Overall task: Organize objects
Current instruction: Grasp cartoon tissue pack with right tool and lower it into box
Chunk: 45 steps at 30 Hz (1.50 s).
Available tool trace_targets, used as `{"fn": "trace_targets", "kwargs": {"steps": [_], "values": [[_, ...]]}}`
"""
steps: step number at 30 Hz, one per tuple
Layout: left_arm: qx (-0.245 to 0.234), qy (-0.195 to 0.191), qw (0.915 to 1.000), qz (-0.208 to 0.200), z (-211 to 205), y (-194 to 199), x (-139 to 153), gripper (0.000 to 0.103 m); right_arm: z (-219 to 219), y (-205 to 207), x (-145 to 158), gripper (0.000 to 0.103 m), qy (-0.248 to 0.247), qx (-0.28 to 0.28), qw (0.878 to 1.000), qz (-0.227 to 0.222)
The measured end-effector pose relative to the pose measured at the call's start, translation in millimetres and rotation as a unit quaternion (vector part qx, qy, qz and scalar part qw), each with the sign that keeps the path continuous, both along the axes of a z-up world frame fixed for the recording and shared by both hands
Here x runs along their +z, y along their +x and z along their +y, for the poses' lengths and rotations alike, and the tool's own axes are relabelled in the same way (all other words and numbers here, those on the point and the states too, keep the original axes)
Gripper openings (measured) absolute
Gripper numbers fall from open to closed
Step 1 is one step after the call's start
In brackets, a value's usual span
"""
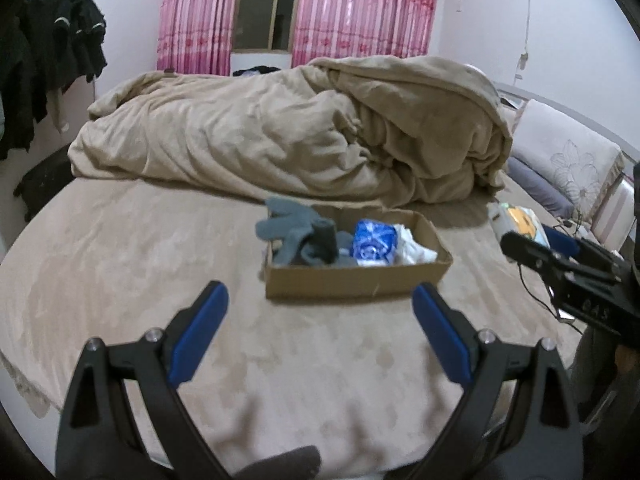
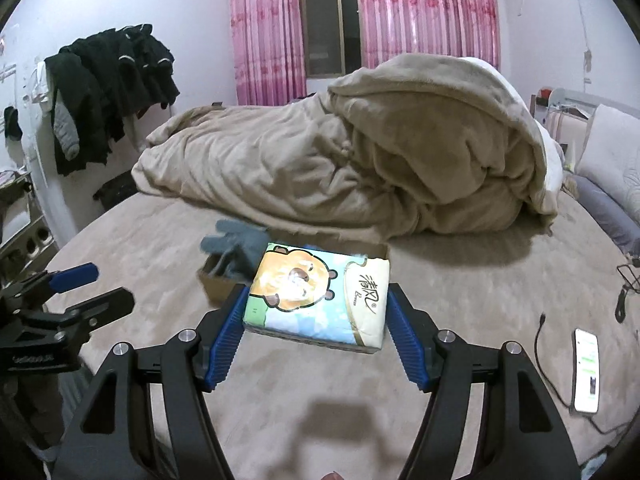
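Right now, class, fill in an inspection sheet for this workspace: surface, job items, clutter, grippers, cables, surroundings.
Surface: bed, beige cover.
Job items: cardboard box holding grey gloves, blue packet; tissue pack held above the bed.
Clutter: heaped blanket; phone.
Grippers: left gripper open, empty; right gripper clamps the pack.
Cables: black cable beside phone.
Surroundings: pink curtains, window, hanging dark clothes.
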<state>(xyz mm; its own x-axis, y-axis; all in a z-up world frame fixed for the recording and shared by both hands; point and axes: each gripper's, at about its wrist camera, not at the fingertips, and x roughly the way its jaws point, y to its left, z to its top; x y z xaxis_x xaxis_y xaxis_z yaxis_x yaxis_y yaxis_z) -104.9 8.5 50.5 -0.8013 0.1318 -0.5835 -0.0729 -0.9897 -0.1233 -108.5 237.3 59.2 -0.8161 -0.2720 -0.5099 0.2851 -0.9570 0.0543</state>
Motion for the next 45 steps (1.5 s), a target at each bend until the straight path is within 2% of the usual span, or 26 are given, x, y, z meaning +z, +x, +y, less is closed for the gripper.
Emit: {"fn": "trace_targets", "kwargs": {"steps": [6,14,23,28,34,45], "values": [[-0.002,-0.007,0.9999,-0.01,-8.1,-49.5,-10.8,0.095,0.7,-41.2,-9.3,0.071,-0.004,-0.003,1.0,-0.016],[0.008,0.009,0.9985,-0.054,-23.0,-107.5,-62.0,0.095,-12.2,-111.5,-56.0,0.071,0.022,-0.018,0.998,-0.063],[0.008,0.016,0.9964,-0.083,-25.6,-132.2,-103.0,0.095,-14.7,-152.6,-107.9,0.071,0.041,-0.033,0.993,-0.109],[0.01,0.013,0.9969,-0.076,-23.6,-128.7,-99.1,0.096,-13.9,-152.0,-108.6,0.078,0.036,-0.025,0.994,-0.104],[0.012,0.015,0.9983,-0.055,-22.1,-103.2,-77.9,0.096,-8.5,-137.7,-88.8,0.087,0.013,-0.037,0.996,-0.084],[-0.004,0.031,0.999,-0.03,-11.8,-28.5,-34.4,0.096,-7.5,-51.5,-41.6,0.087,-0.006,-0.025,0.998,-0.049]]}}
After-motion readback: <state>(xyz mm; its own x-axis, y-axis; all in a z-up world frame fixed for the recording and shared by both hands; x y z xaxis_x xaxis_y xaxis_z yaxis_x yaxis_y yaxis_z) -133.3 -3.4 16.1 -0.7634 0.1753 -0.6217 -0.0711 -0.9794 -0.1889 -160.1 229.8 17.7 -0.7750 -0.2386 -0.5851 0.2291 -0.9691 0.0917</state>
